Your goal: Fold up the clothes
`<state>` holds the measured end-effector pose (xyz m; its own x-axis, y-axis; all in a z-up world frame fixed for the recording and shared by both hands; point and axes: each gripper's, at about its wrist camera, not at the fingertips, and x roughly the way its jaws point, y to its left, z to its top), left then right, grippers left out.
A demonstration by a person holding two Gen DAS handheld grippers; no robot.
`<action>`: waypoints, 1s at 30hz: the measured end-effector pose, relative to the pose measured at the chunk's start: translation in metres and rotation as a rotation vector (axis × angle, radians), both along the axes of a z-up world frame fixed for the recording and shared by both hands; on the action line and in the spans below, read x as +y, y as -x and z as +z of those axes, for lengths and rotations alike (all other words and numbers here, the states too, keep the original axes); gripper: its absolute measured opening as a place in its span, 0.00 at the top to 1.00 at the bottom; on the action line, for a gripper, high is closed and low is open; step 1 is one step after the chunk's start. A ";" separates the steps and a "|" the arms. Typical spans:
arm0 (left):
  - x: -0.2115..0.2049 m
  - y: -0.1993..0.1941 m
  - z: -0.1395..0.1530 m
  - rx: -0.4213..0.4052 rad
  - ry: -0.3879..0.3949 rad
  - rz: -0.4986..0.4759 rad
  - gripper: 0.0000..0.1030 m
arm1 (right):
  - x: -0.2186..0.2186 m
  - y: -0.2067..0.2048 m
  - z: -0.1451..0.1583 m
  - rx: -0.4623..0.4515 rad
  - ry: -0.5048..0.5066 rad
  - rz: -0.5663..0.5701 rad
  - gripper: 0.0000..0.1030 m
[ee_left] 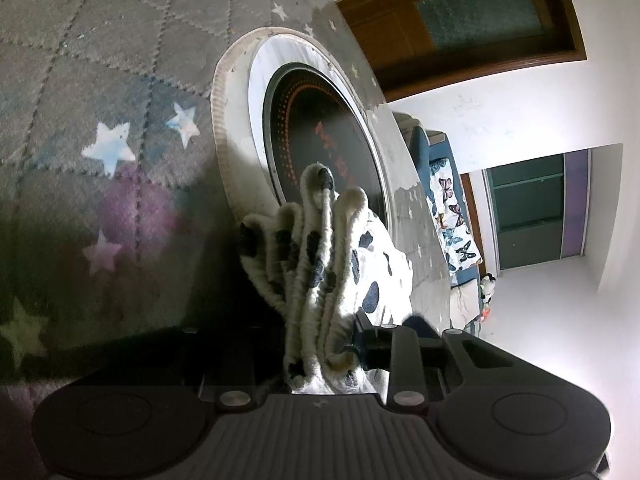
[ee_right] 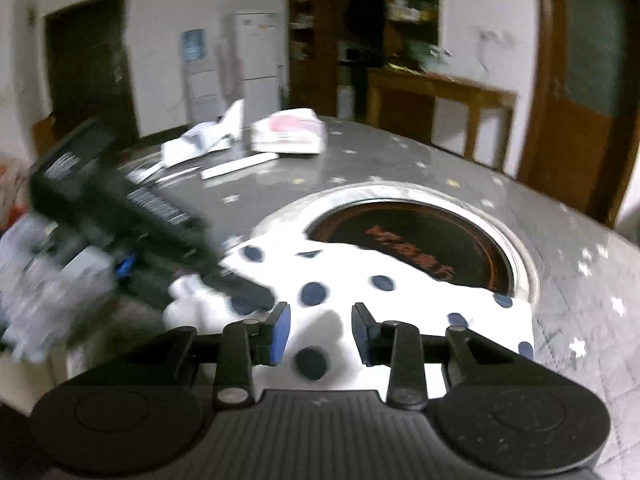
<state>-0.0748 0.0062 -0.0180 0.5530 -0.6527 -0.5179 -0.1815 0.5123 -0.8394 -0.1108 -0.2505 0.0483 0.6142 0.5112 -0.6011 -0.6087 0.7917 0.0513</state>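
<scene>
Item: white fleece garment [ee_right: 360,292] w/ dark blue dots, soft nubby pile, thick rolled edges. Lay on a round table under a grey quilted cloth [ee_left: 100,80] printed w/ pastel stars, diamond stitching. Part of the garment overlapped a round black glass hotplate [ee_right: 420,240] set in a pale metal ring at table centre; red dotted rings and red lettering on the glass.

Left gripper [ee_left: 320,344]: black plastic, ribbed body. Jaws clamped on a bunch of the fleece, several folds stacked upright between the fingers and rising past them toward the hotplate. One fingertip hidden by fabric.

Right gripper [ee_right: 320,332]: same build, blue pads [ee_right: 282,332]. Jaws stood parted, nothing pinched; flat spread of the dotted garment lay just beyond and below the tips, spanning both sides of the gap.

Right-wrist view only: the left gripper seen from outside at near left, black, blurred, its tip in the garment's bunched left end; white papers [ee_right: 200,144] and a pink-and-white packet [ee_right: 288,130] at the far side of the table; white fridge [ee_right: 260,64], dark shelving, wooden side table. View motion-blurred.

Left-wrist view only: pile detail of the folds; a butterfly-print cover [ee_left: 452,216] on blue seating beyond the table edge; wooden door w/ frosted pane [ee_left: 480,12].
</scene>
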 end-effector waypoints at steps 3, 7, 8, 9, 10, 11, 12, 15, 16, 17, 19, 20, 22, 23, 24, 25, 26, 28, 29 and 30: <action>0.000 -0.001 0.000 -0.003 -0.005 -0.001 0.68 | -0.003 -0.026 -0.010 0.037 -0.008 -0.057 0.68; 0.000 -0.002 0.000 -0.010 -0.011 -0.006 0.68 | -0.009 -0.053 -0.023 0.072 0.008 -0.123 0.68; 0.001 -0.003 0.000 -0.009 -0.008 -0.005 0.68 | -0.012 -0.057 -0.026 0.073 0.015 -0.139 0.68; 0.001 -0.003 -0.001 -0.009 -0.007 -0.004 0.68 | -0.018 -0.060 -0.027 0.072 0.023 -0.161 0.68; 0.002 -0.004 -0.001 -0.010 -0.006 -0.004 0.68 | -0.024 -0.062 -0.029 0.069 0.031 -0.187 0.68; 0.002 -0.004 -0.002 -0.010 -0.005 -0.004 0.68 | -0.031 -0.065 -0.030 0.067 0.039 -0.213 0.68; 0.002 -0.005 -0.002 -0.011 -0.006 -0.005 0.68 | -0.038 -0.068 -0.032 0.064 0.047 -0.239 0.68; 0.002 -0.005 -0.001 -0.012 -0.010 -0.006 0.68 | -0.058 -0.074 -0.035 0.053 0.074 -0.314 0.68; 0.002 -0.005 -0.001 -0.012 -0.011 -0.006 0.68 | -0.065 -0.075 -0.035 0.044 0.085 -0.336 0.68; 0.002 -0.006 -0.001 -0.012 -0.011 -0.005 0.68 | -0.070 -0.075 -0.034 0.038 0.097 -0.359 0.68; 0.001 -0.006 -0.001 -0.012 -0.016 -0.006 0.68 | -0.081 -0.072 -0.033 0.030 0.113 -0.396 0.68; 0.001 -0.006 -0.001 -0.013 -0.019 -0.007 0.68 | -0.086 -0.069 -0.032 0.024 0.114 -0.409 0.68; 0.000 -0.007 0.000 -0.015 -0.025 -0.008 0.68 | -0.089 -0.059 -0.026 -0.003 0.096 -0.406 0.68; 0.000 -0.007 0.000 -0.015 -0.027 -0.008 0.68 | -0.087 -0.053 -0.022 -0.014 0.081 -0.391 0.68; 0.000 -0.007 0.000 -0.015 -0.029 -0.007 0.68 | -0.083 -0.048 -0.019 -0.015 0.066 -0.367 0.68; -0.001 -0.007 0.000 -0.016 -0.032 -0.007 0.68 | -0.079 -0.042 -0.016 -0.012 0.049 -0.340 0.68; -0.001 -0.007 0.000 -0.015 -0.032 -0.007 0.68 | -0.073 -0.037 -0.015 -0.006 0.038 -0.307 0.68; -0.001 -0.008 0.000 -0.014 -0.034 -0.006 0.68 | -0.059 -0.025 -0.017 -0.003 0.040 -0.232 0.68; 0.000 -0.008 0.000 -0.014 -0.035 -0.006 0.68 | -0.054 -0.019 -0.020 -0.001 0.049 -0.207 0.68; 0.000 -0.008 0.001 -0.014 -0.035 -0.006 0.68 | -0.049 -0.014 -0.023 0.001 0.062 -0.187 0.68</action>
